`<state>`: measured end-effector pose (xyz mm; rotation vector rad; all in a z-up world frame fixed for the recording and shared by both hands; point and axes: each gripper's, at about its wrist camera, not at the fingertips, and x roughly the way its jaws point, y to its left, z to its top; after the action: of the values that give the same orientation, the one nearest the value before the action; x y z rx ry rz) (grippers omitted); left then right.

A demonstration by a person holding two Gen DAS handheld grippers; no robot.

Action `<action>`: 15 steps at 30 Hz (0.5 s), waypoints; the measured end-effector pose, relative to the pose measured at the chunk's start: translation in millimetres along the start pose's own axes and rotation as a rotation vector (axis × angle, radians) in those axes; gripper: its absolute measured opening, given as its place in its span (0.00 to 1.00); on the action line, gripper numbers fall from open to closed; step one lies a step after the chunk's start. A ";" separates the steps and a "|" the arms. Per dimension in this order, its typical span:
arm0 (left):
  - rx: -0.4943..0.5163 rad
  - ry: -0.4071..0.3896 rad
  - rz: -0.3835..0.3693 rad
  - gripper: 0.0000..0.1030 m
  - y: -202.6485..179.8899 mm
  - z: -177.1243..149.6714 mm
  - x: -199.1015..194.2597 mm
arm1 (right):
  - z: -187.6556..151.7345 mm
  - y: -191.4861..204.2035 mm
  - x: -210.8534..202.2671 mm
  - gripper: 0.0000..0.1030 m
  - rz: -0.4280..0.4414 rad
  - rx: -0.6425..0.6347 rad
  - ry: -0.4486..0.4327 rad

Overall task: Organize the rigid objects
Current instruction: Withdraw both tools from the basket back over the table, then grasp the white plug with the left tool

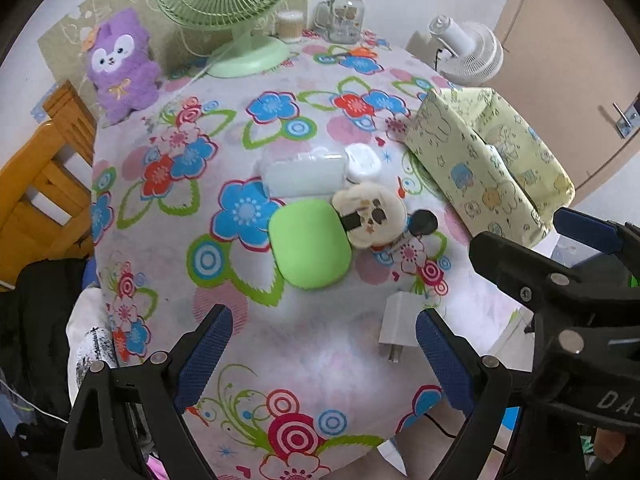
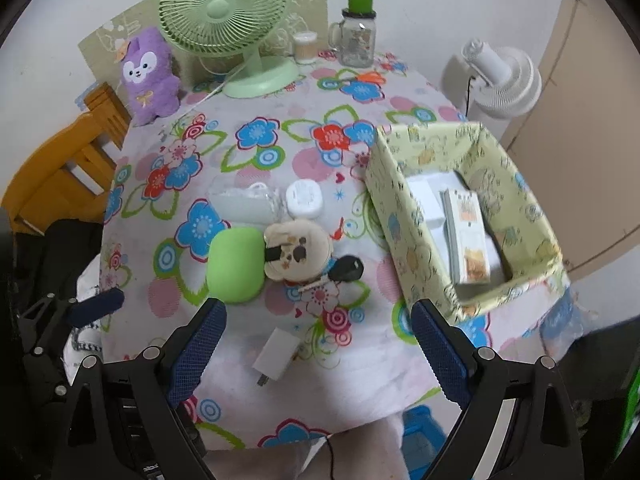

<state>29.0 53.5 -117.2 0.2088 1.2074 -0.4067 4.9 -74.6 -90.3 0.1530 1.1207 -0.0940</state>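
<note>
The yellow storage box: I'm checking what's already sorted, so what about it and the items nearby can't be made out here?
- Yellow box, left wrist view: its own near wall hides nearly all contents.
- Right wrist view: the box wall cuts off the white items under the printed packet.
- Clear bag, both views: contents blurred and washed out.
- White charger, left wrist view: partly behind the left claw.

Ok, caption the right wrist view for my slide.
Open right gripper above white charger, beside patterned storage box.

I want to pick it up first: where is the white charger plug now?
In both wrist views the white charger plug lies alone near the table's front edge, below the green case.
</note>
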 end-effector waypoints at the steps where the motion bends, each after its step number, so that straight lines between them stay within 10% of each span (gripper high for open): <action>1: 0.003 0.004 -0.005 0.91 -1.2 -0.7 2.2 | -1.5 -0.4 1.0 0.92 0.000 0.004 0.001; 15: 0.076 0.087 -0.038 0.89 -26.7 -7.0 52.9 | -29.6 -23.6 46.2 0.88 -0.028 0.079 0.072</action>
<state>27.6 21.6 -167.6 0.2719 1.2844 -0.4816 -5.1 -92.8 -146.4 0.2127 1.1914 -0.1590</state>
